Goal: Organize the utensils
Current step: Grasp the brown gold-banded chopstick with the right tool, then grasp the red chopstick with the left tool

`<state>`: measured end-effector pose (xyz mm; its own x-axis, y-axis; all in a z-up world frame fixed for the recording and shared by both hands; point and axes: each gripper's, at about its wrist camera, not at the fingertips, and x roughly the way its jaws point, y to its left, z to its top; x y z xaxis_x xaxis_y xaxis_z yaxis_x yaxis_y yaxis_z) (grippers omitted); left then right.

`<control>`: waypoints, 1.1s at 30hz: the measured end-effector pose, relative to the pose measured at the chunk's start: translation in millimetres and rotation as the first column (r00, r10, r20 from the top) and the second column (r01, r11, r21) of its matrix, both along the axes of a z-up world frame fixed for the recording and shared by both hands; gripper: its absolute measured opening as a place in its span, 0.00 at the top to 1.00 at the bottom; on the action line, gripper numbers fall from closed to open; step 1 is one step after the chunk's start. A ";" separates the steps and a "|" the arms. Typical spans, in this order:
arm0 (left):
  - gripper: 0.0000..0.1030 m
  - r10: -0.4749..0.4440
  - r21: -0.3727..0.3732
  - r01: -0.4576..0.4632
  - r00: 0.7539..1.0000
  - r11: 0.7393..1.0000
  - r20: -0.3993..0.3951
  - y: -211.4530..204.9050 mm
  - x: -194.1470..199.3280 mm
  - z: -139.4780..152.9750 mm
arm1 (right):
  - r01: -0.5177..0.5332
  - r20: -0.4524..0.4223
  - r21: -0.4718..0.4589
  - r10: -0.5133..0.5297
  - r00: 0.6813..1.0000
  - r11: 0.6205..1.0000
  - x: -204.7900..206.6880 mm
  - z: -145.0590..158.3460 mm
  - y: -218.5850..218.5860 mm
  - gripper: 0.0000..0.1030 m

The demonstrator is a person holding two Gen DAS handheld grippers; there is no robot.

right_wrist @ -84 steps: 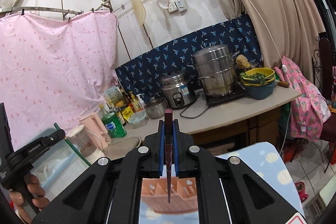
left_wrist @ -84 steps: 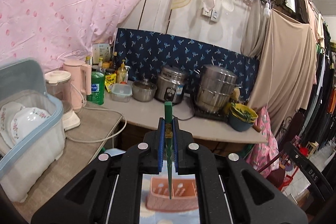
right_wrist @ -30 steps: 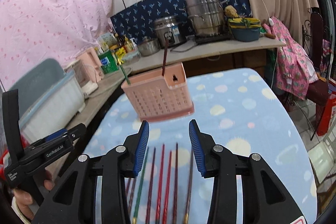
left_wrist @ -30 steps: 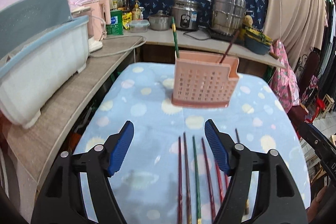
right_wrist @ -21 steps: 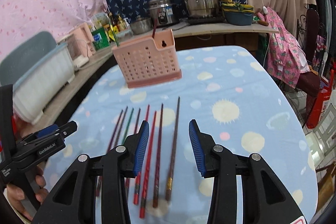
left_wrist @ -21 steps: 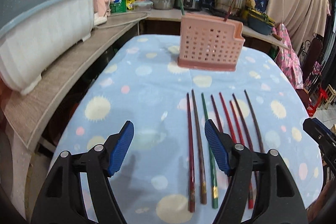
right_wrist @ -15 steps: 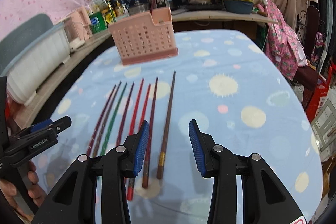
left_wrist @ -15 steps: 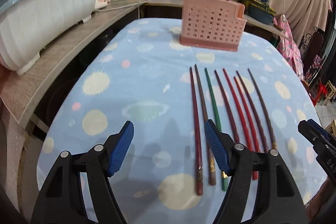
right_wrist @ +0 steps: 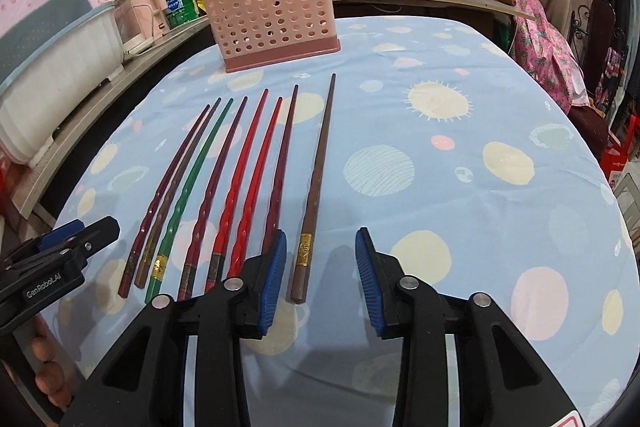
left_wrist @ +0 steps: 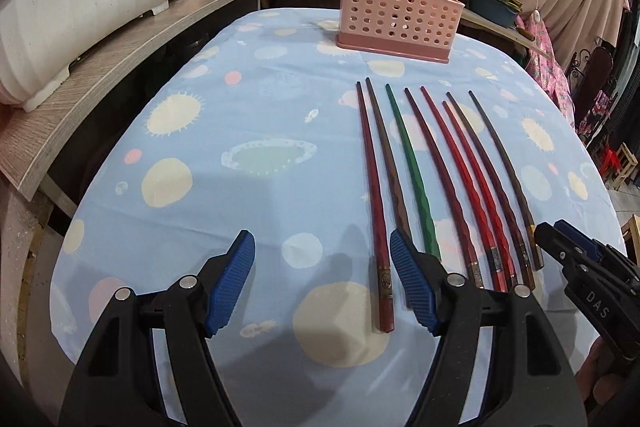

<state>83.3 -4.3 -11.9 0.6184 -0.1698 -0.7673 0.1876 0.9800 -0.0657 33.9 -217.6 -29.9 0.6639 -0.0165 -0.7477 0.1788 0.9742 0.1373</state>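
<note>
Eight chopsticks (right_wrist: pixel 244 179) lie side by side on the bench (right_wrist: pixel 460 187); two more stand in the pink basket (right_wrist: pixel 276 19); left gripper (left_wrist: pixel 322 283) wide and empty, right gripper (right_wrist: pixel 321 277) narrowing around the rightmost chopstick's end, not touching

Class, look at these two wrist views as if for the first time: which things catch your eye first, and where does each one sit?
A row of eight chopsticks lies side by side on the blue spotted tablecloth, mostly reds and browns with one green chopstick third from the left. Behind them stands a pink perforated utensil basket with two chopsticks already in it. Both grippers are near the chopsticks' thick ends, open and empty: the right gripper around the rightmost one, the left gripper by the leftmost.
</note>
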 end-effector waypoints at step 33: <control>0.64 -0.010 0.031 0.010 1.000 0.999 0.005 -7.7 -9.6 -19.1 | -0.005 -0.007 -0.051 0.005 1.000 0.999 -2.2 -6.8 6.1 0.93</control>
